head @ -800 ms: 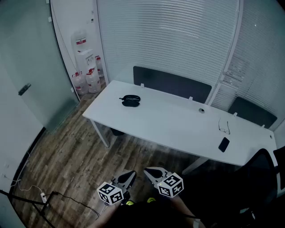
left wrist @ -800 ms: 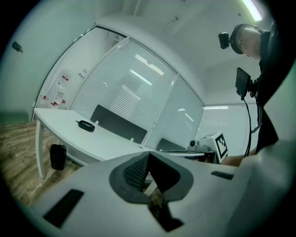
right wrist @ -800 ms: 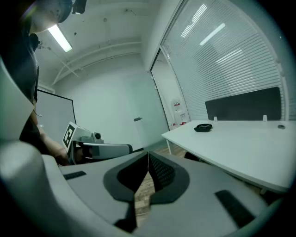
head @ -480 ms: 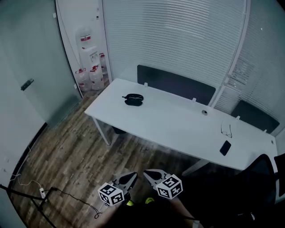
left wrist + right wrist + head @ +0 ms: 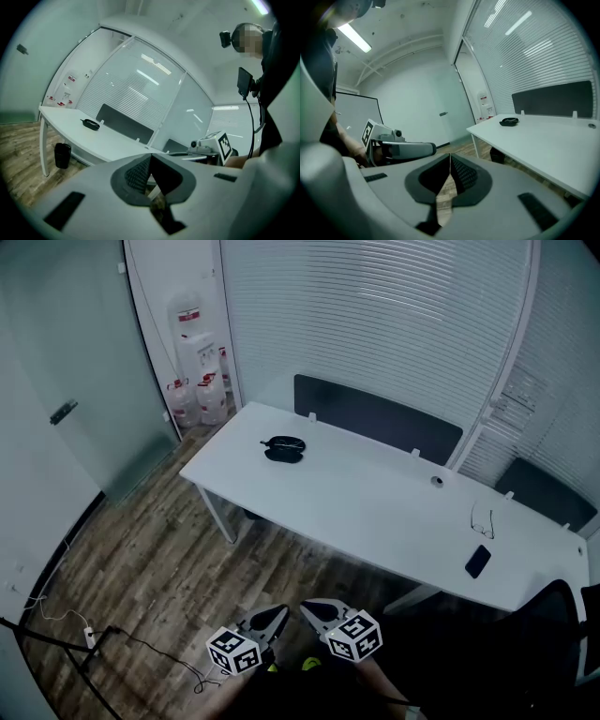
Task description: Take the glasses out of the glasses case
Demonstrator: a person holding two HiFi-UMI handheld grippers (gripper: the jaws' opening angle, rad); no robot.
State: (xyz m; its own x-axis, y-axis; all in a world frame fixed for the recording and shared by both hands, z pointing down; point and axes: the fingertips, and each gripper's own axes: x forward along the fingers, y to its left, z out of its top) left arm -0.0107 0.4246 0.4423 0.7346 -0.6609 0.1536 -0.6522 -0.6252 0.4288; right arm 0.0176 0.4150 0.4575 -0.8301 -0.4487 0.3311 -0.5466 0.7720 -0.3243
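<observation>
Glasses case (image 5: pixel 283 448) reads as a small dark shape on the left part of the white worktop (image 5: pixel 375 502), well apart from both grippers. No view lets me tell whether it's open or what's inside. A thin pair of glasses (image 5: pixel 482 521) lies near the worktop's right end, just beside a dark phone (image 5: pixel 477 561); only head view shows those two. Left gripper (image 5: pixel 150 158): jaws together, nothing between them. Right gripper (image 5: pixel 450 157): same, tips meeting, empty. Both hang low in front of me over the wood floor (image 5: pixel 141 568), short of the worktop. My arms are cut off at head view's bottom edge. Left gripper view shows a black bin (image 5: pixel 62 155) under the worktop; head view mostly hides it. Both gripper views catch the case, tiny and far off.
</observation>
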